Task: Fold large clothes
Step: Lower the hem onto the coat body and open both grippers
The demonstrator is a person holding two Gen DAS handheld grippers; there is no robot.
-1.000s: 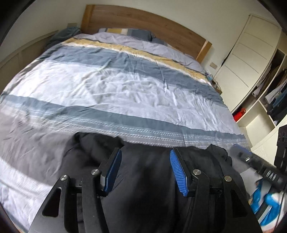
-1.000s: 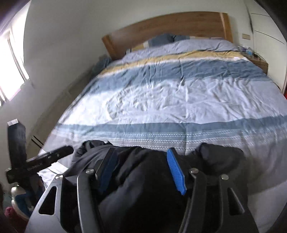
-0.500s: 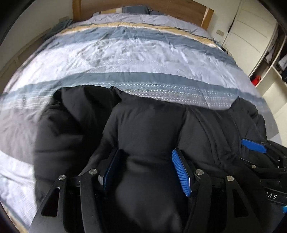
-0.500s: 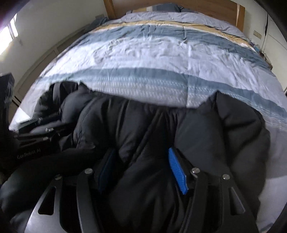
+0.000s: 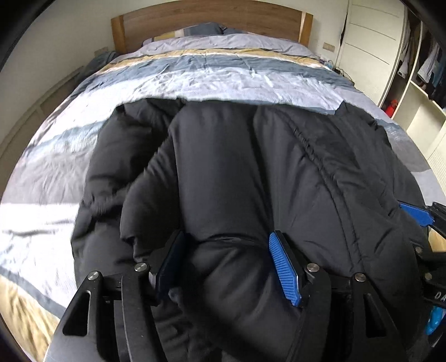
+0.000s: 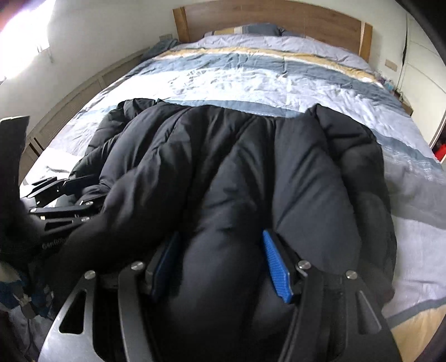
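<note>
Black puffer jacket (image 5: 251, 172) lies spread across the foot of the bed (image 5: 223, 75), laid flat for folding. Left tongs (image 5: 228, 267) have just been opening with jacket padding bulging between the pads; right tongs (image 6: 220, 264) are half-open around a thick fold at the near edge, and I can't tell whether either pair still pinches.

A plain black puffy quilted jacket (image 5: 251, 172) bulges between bright blue ribbed gripper pads (image 5: 284, 267). Beyond them, a duvet (image 5: 223, 75) banded in grey-blue, white, pale lilac and mustard-yellow meets a brown wooden headboard (image 5: 211, 19).
</note>
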